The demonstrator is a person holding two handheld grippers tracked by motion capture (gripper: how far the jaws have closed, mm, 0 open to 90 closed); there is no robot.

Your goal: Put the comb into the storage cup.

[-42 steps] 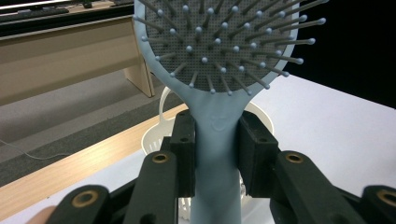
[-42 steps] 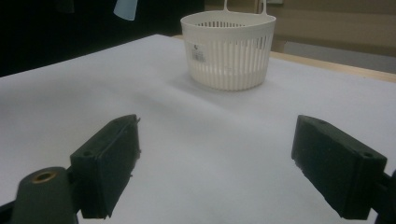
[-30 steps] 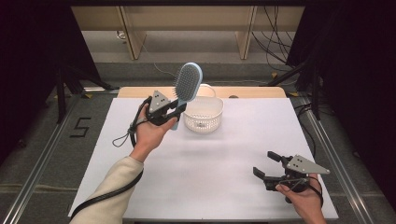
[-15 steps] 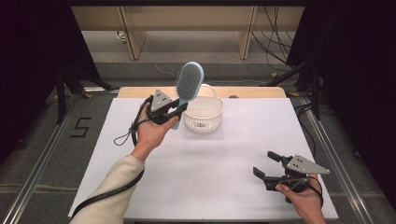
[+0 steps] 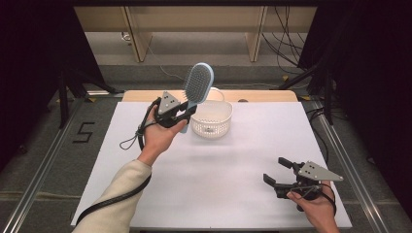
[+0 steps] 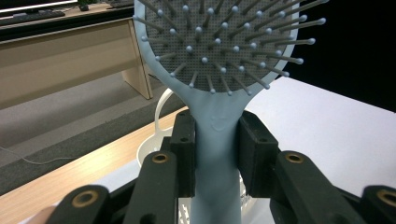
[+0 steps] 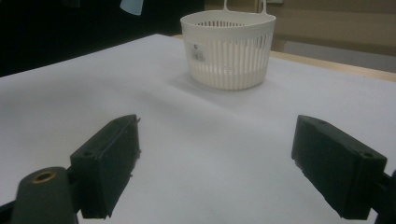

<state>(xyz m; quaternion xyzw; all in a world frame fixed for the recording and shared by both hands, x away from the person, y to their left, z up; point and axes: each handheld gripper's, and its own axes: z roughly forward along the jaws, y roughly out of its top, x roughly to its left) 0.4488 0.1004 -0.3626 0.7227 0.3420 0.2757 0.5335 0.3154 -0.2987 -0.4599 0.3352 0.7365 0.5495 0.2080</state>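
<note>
Pale blue plastic makes up the brush (image 5: 197, 87), which is held up in the air at the far left of the desk (image 5: 218, 170), its head tilted up above the near-left rim of the basket (image 5: 211, 119). It looks light and stiff: a hard one-piece handle and frame, with a grey cushioned pad of ball-tipped pins that would give under pressure and could snag on the basket's slots. The smooth handle may be a little slippery, so the narrow neck just below the head, where the sides run nearly parallel, seems the soundest place to take hold, and the pins are best left untouched. The left hand-held gripper (image 6: 217, 154) has done just that: its 2 black pads (image 6: 183, 154) press on either side of the neck, closed down to roughly the handle's width, and the brush stands upright between them, bristles facing the camera. The right hand-held gripper (image 5: 281, 173) rests low over the near right of the desk, well apart from brush and basket; its jaws stand wide with nothing between them, pointed toward the white slotted basket (image 7: 229, 49) farther off. Judging by the pose, the brush is likely bound for the basket.
</note>
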